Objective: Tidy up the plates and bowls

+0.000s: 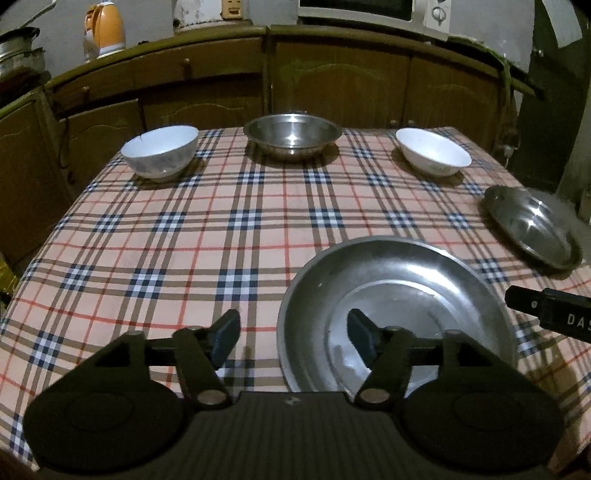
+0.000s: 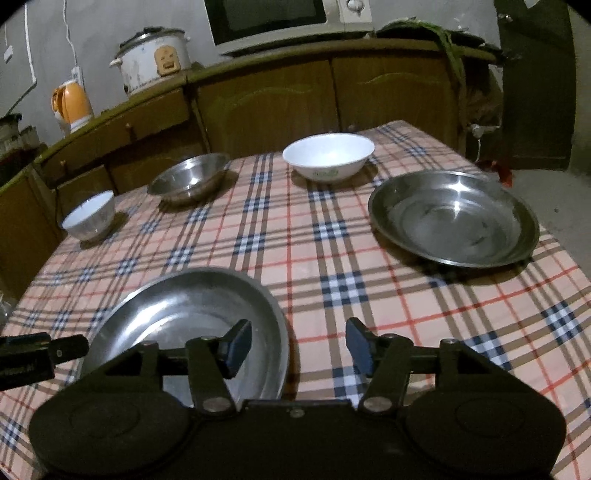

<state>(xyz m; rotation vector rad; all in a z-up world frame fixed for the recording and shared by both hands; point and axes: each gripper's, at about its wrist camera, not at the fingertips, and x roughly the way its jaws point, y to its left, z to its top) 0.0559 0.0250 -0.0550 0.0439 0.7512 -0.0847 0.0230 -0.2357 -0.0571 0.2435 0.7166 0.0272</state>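
A steel plate (image 1: 399, 295) (image 2: 184, 314) lies on the checked tablecloth (image 1: 221, 240) near the front. My left gripper (image 1: 293, 338) stands open astride its left rim and my right gripper (image 2: 299, 349) stands open astride its right rim. On each, one finger is over the plate and one outside, and no pad presses on it. A second steel plate (image 2: 454, 221) (image 1: 532, 229) lies at the right edge. At the back, left to right, stand a white bowl (image 1: 160, 149) (image 2: 90, 218), a steel bowl (image 1: 291, 136) (image 2: 190, 177) and another white bowl (image 1: 432, 151) (image 2: 328, 157).
Brown cabinets (image 1: 332, 81) run close behind the table. On their counter stand a rice cooker (image 2: 155, 59), an orange kettle (image 1: 105, 29) and a microwave (image 2: 280, 22). Bare cloth fills the table's middle and left. The table drops off at the right, past the second plate.
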